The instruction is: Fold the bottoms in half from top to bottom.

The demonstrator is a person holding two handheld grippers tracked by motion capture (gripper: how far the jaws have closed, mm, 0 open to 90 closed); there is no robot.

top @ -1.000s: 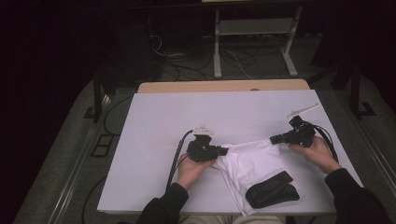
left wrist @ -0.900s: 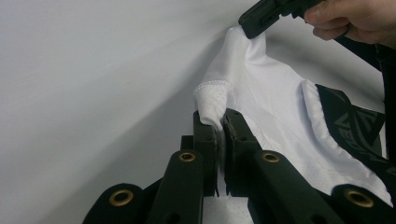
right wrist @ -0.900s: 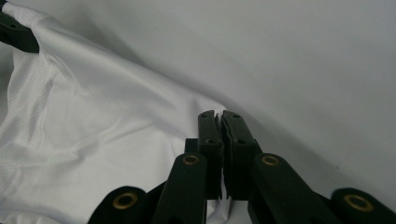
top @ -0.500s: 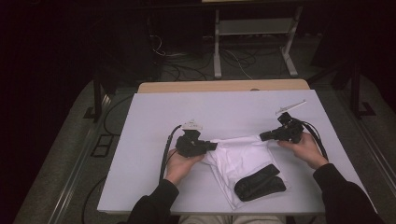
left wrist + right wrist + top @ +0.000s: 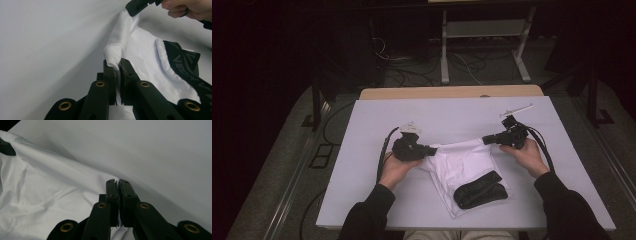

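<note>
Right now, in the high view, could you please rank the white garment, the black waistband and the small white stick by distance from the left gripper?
1. White garment, clamped in the left gripper.
2. Black waistband, lower right on the cloth.
3. Small white stick, far right corner.

You sit at a table [image 5: 362,200] topped with a plain white sheet; a strip of bare wood [image 5: 452,92] shows along its far edge. Near the far right corner of the sheet lies a thin white stick [image 5: 516,109], well apart from anything else. Beyond the table the room is dark. On the grey floor [image 5: 277,175] a tangle of black cables [image 5: 412,65] spreads at the foot of a pale metal stand [image 5: 482,45]. To the left of the table, a floor socket [image 5: 320,156] sits just beside a dark table leg [image 5: 316,105].
</note>
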